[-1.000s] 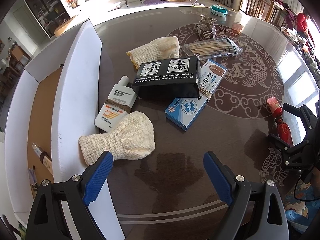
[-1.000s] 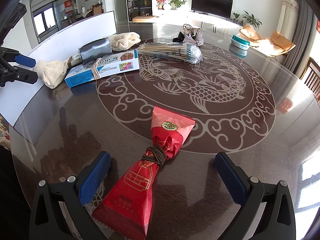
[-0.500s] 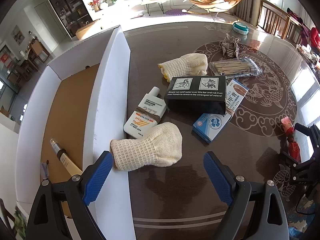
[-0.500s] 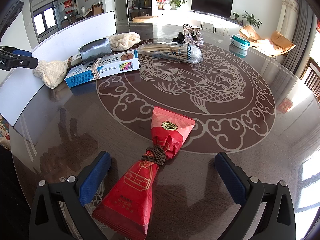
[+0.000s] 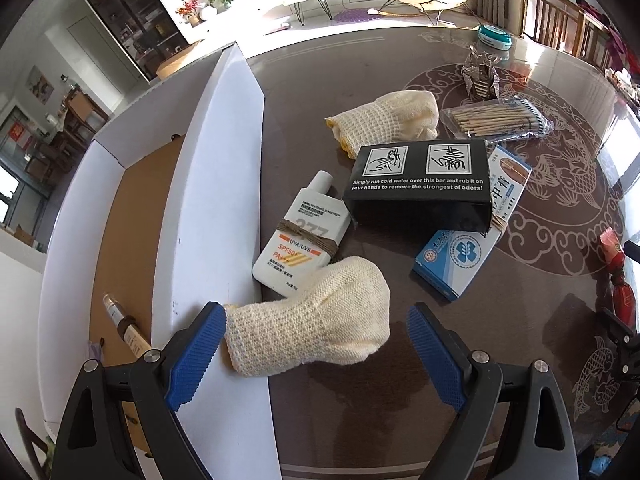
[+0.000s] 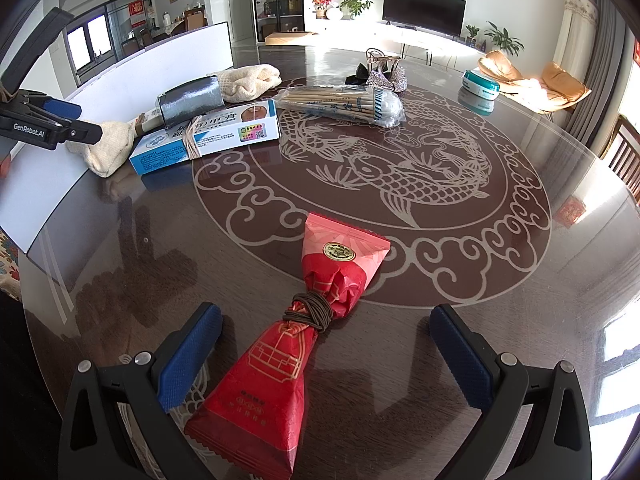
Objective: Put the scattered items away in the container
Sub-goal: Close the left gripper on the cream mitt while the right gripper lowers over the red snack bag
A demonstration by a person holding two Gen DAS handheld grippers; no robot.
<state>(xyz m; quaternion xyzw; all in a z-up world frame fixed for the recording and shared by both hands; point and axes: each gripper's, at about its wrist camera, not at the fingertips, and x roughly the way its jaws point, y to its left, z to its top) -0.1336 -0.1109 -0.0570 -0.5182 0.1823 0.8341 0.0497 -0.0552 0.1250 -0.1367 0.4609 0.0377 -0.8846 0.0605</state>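
jaws wide, the left gripper (image 5: 312, 354) has closed in around the knitted mitt (image 5: 316, 320), perhaps untouched.

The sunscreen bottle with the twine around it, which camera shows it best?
The left wrist view. There the sunscreen bottle lies in plain sight beside the white box wall, label and twine readable, its base under the near knitted mitt. The right wrist view shows hardly any of it, behind the mitt and boxes.

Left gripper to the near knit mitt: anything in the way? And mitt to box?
Nothing between the open left gripper and the mitt; it lies between the fingers, ungripped. Between mitt and box floor stands the white box wall, which the mitt's cuff overlaps.
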